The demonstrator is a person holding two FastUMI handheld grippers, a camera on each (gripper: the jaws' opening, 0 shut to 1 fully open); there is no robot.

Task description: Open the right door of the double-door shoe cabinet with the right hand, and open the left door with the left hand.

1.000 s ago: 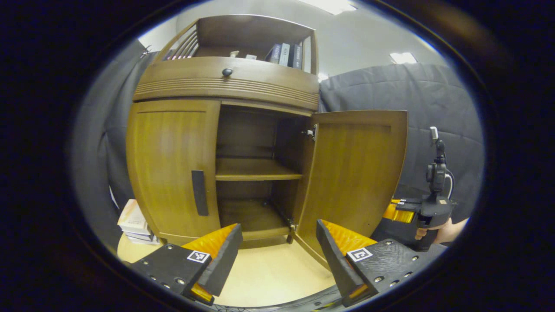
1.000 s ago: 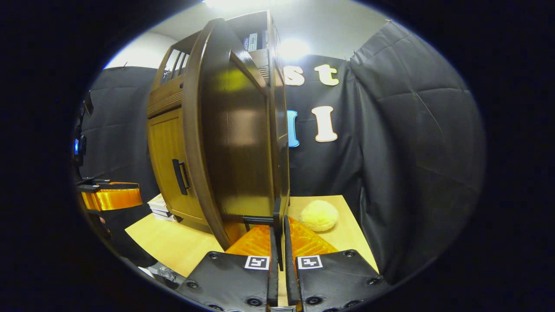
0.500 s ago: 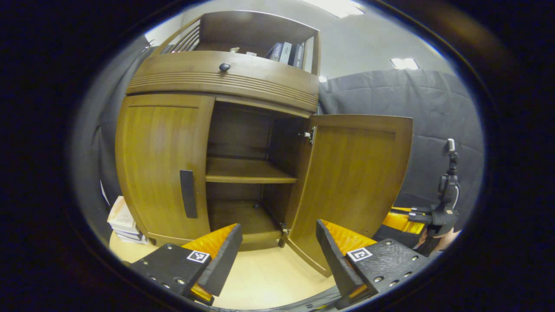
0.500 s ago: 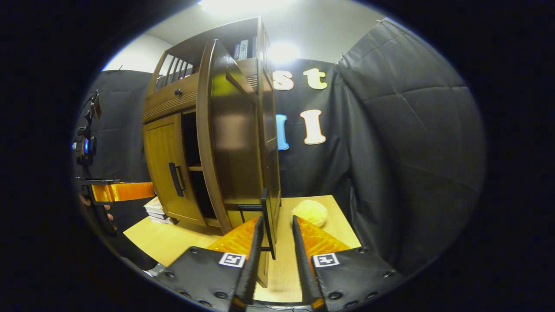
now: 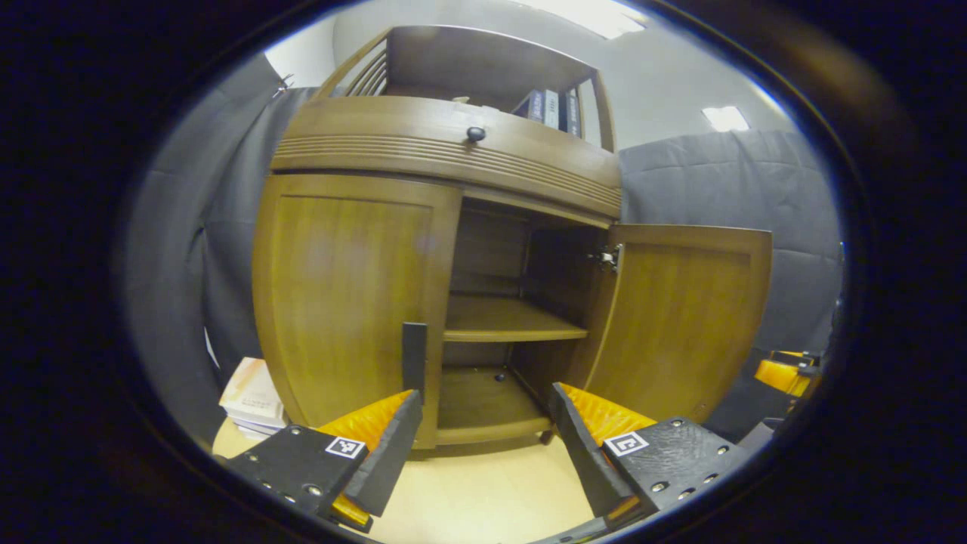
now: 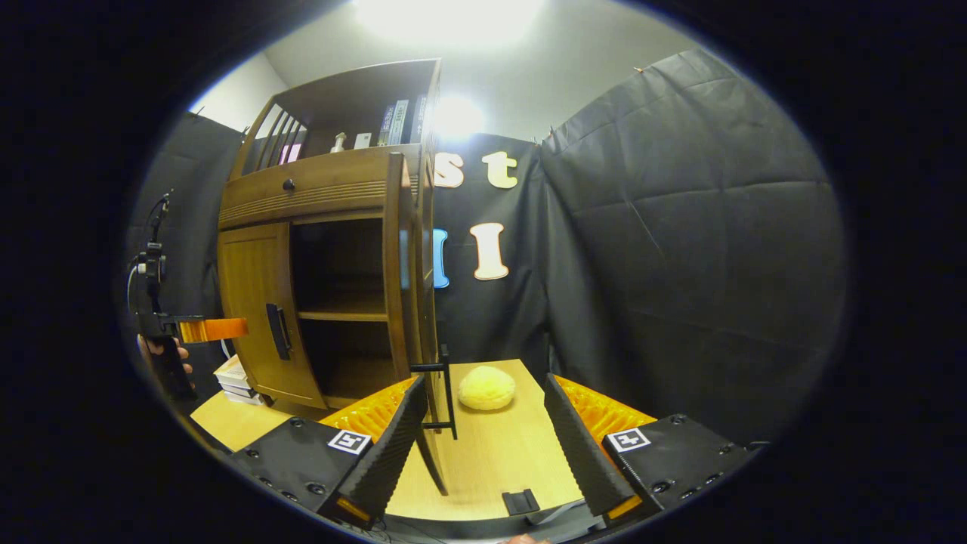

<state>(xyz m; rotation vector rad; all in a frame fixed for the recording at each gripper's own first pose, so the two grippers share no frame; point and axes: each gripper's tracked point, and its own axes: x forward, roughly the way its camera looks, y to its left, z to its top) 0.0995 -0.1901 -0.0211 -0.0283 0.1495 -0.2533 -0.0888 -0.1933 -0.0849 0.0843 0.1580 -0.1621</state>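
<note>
So it's one shoe cabinet point(image 5: 446, 151) with two doors, one open point(image 5: 680, 317) and one shut point(image 5: 347, 295). Two grippers, left point(image 5: 483, 446) and right point(image 6: 483, 442). One yellow puffball point(image 6: 486, 388), one stack of books point(image 5: 249, 393).

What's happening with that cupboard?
A person holds a gripper in each hand and is opening a wooden shoe cabinet. The right door is swung wide open, and the right gripper is open, off the door's handle. The left door is shut. The left gripper, open, points at that door's handle without touching it.
</note>
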